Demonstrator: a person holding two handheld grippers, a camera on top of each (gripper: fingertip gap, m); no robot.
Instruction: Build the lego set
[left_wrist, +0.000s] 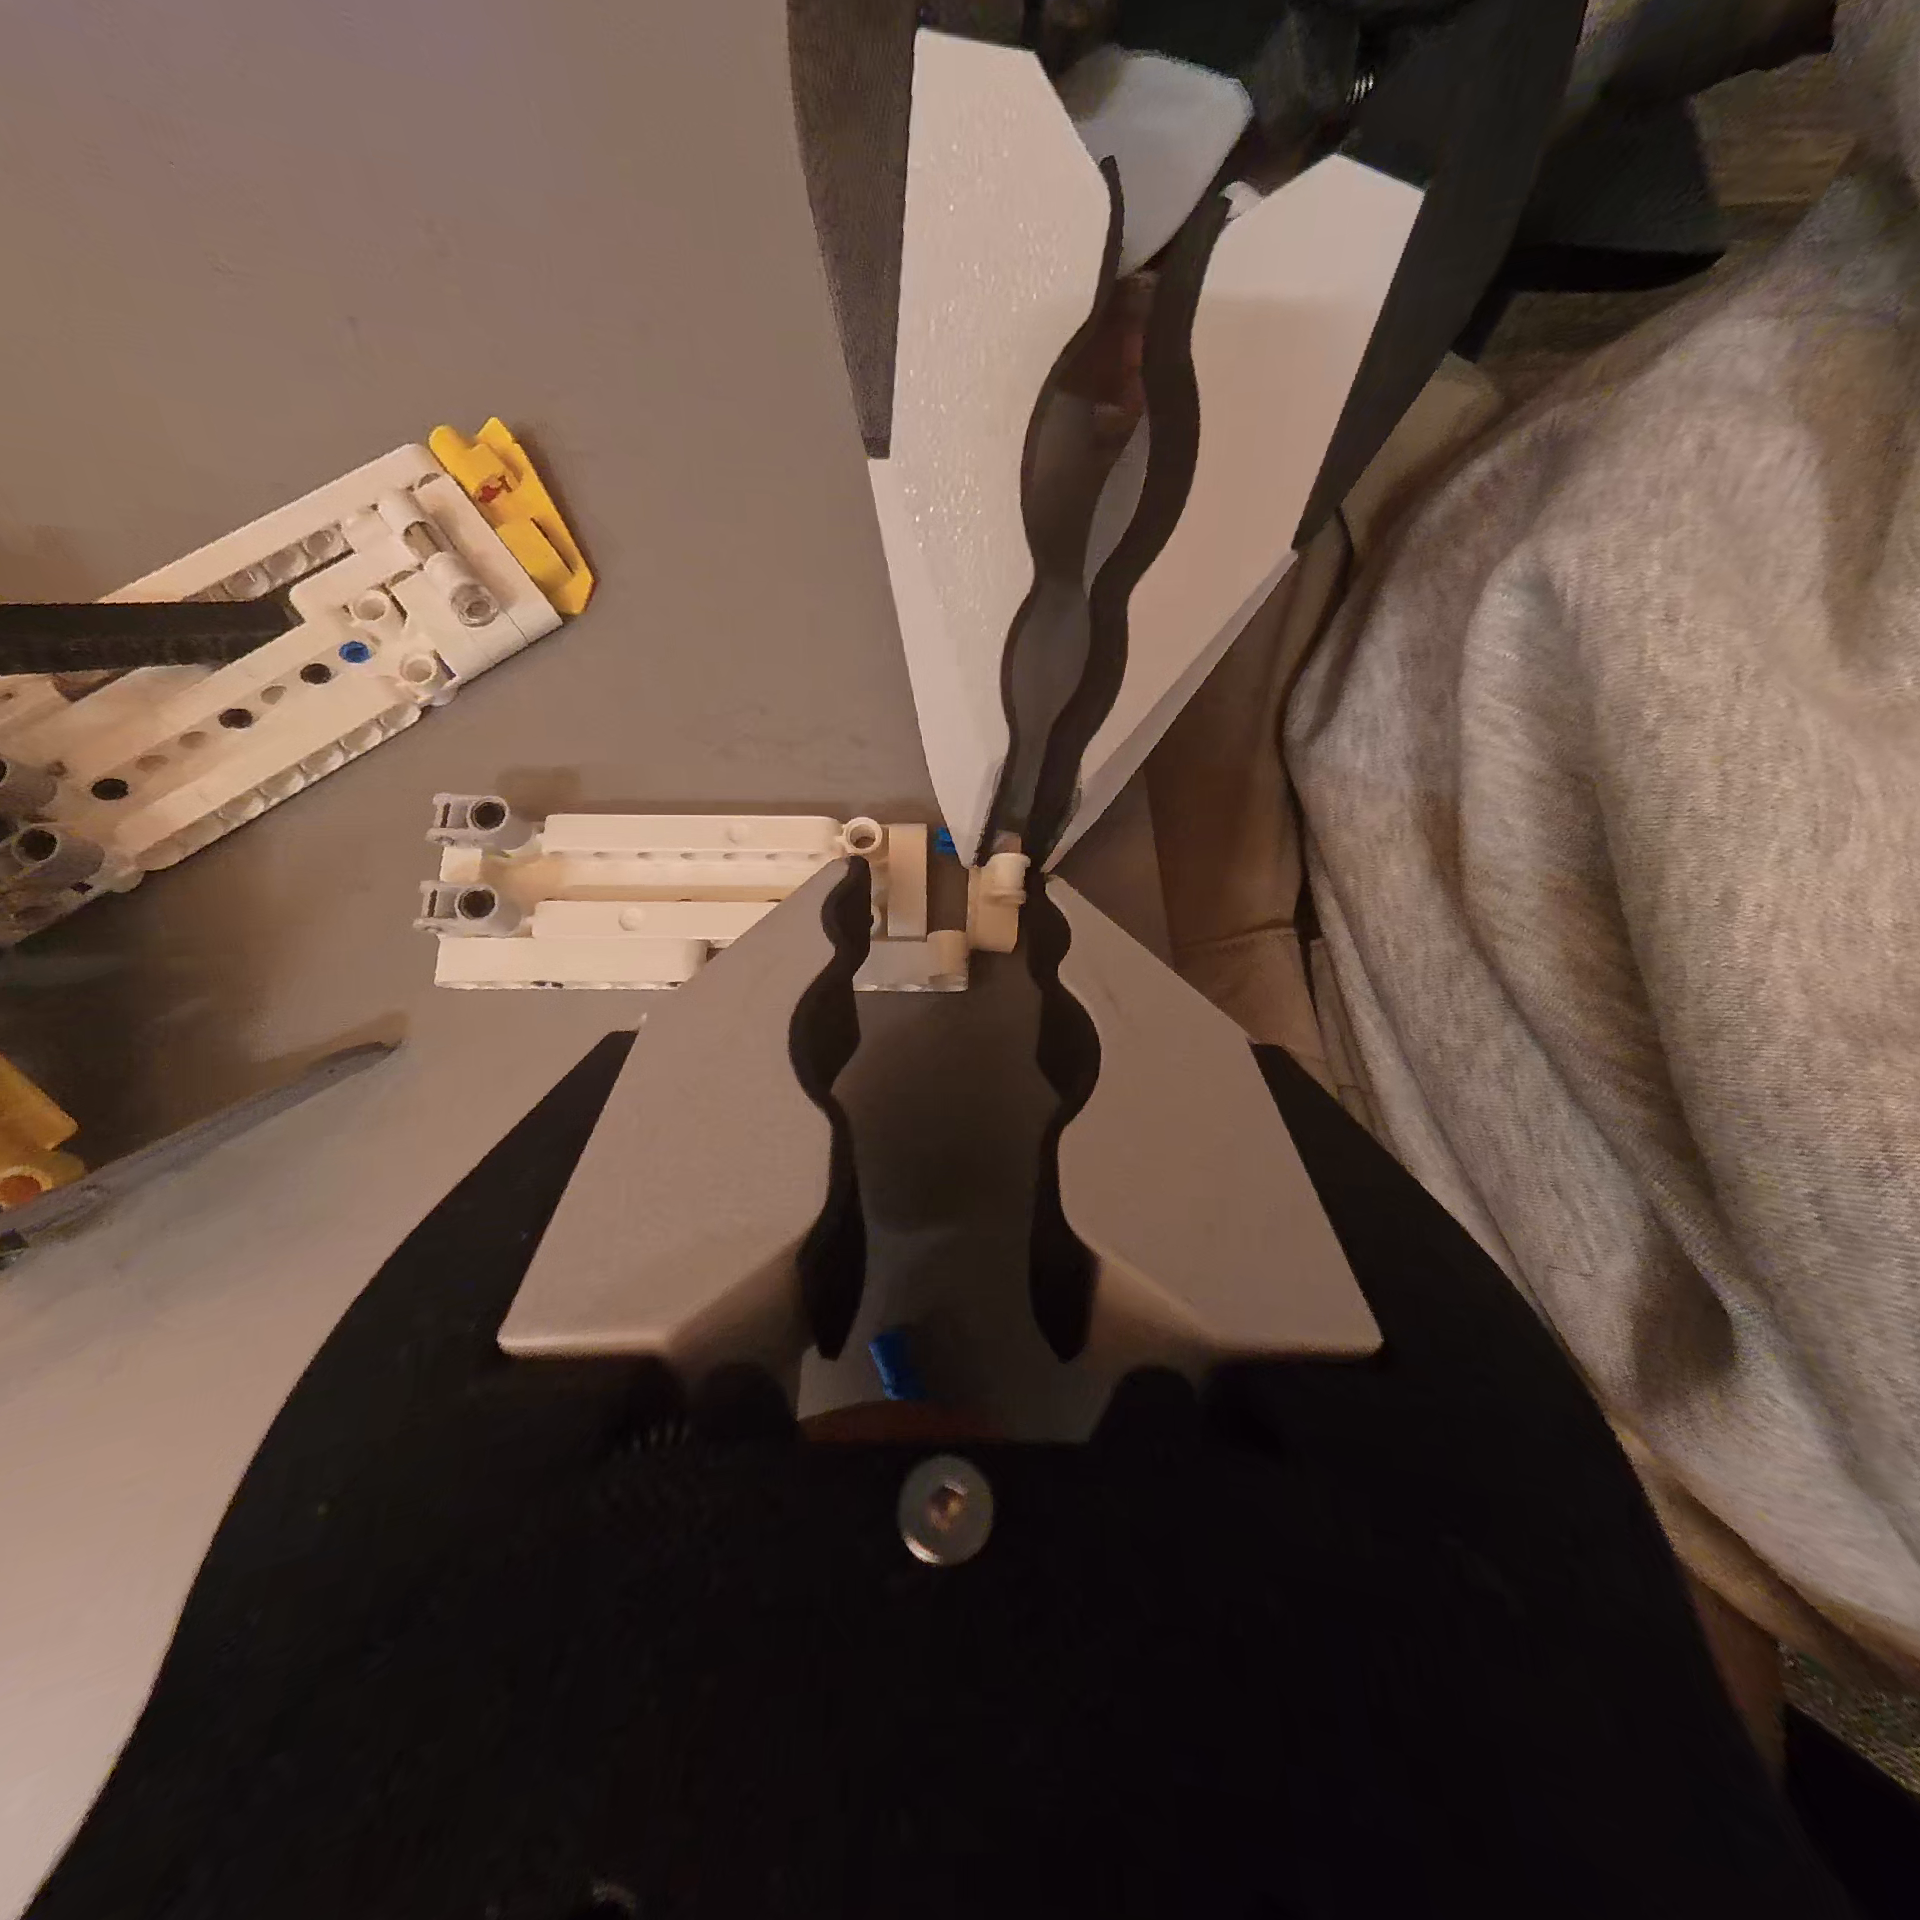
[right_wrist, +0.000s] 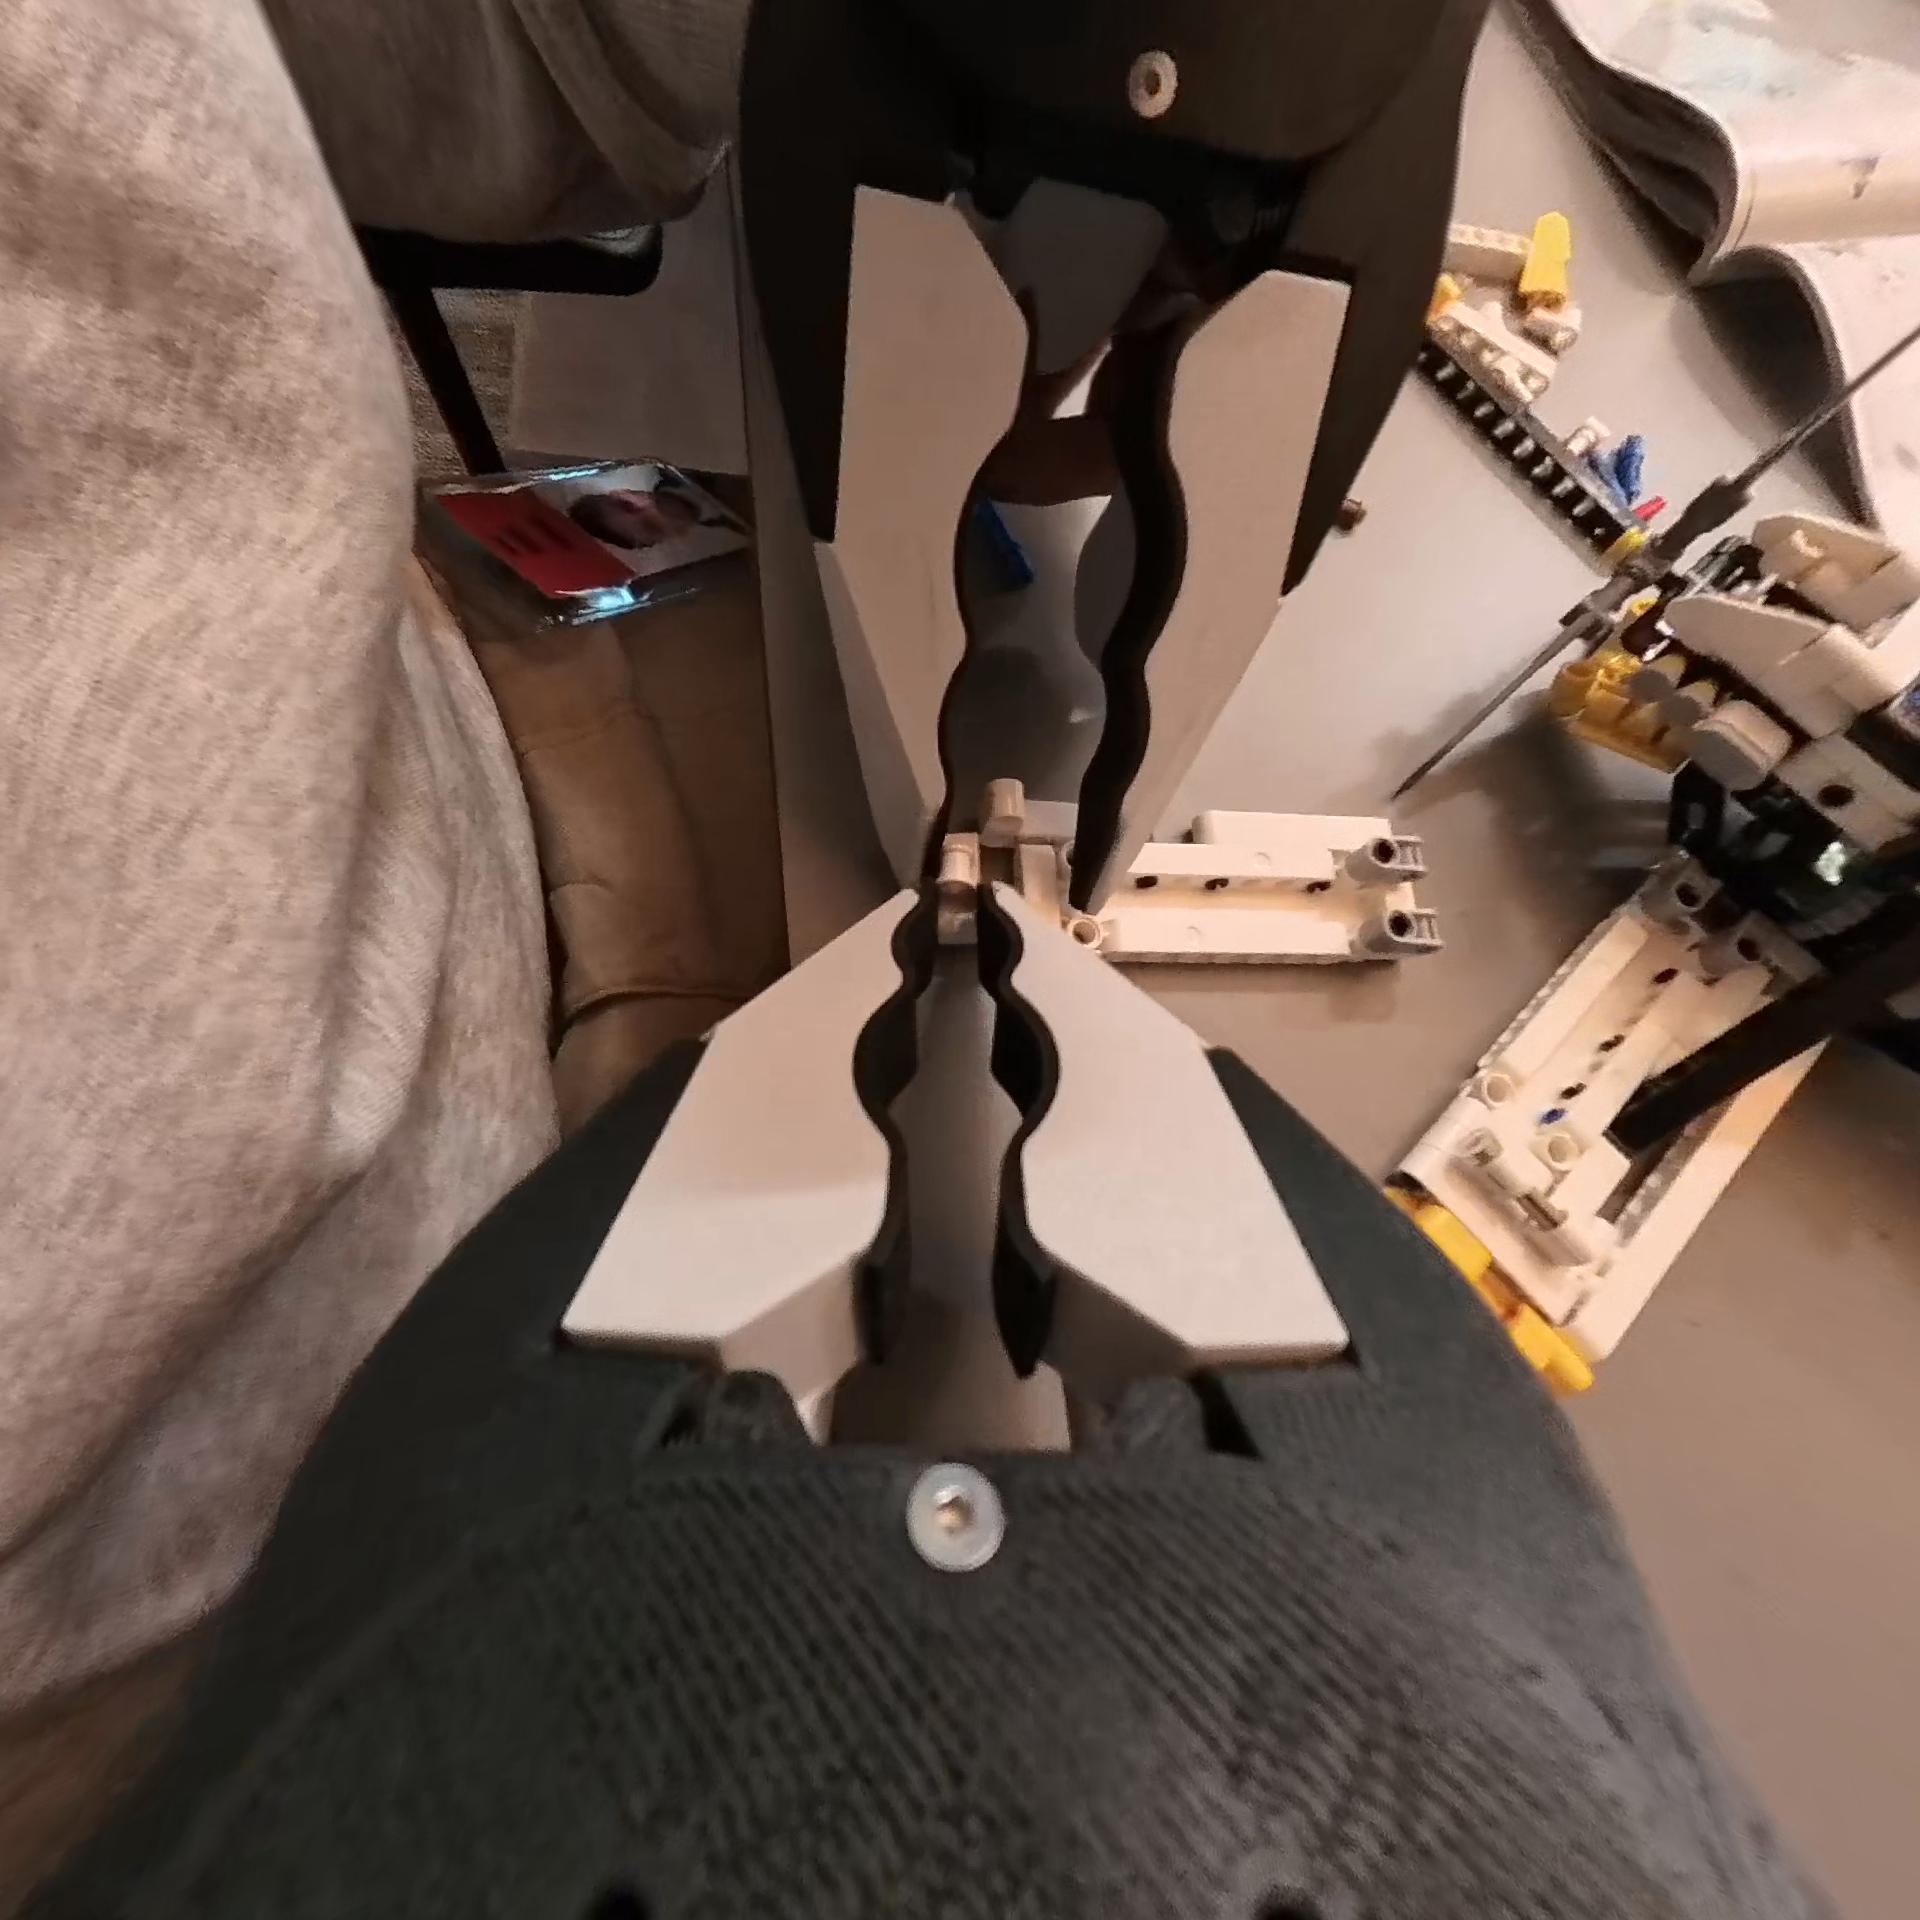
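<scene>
My left gripper (left_wrist: 940, 883) has its two fingers spread apart, and the end of the small white beam assembly with two grey connector ends (left_wrist: 665, 899) lies between the tips; the left tip touches a white ring at the beam's end, but I cannot tell if the right tip presses anything. My right gripper (right_wrist: 961, 909) comes from the opposite side, and its fingers are pressed together on a little tan connector piece (right_wrist: 958, 891) at the same end of the assembly, at the edge of the grey table (left_wrist: 312, 260). So the two grippers meet tip to tip over this one spot. The assembly lies flat, with its long side going away from the tips toward the middle of the table. Farther out I count one bigger white model with black and yellow parts (right_wrist: 1683, 935), which lies well apart from the small assembly. One small blue pin (left_wrist: 885, 1361) shows on the table between my left fingers, near their base. Beside the table edge I see a grey fleece cloth (left_wrist: 1610, 831) and one shiny card with a red part (right_wrist: 582, 545) lying below on a brown cushion (right_wrist: 644, 831).
</scene>
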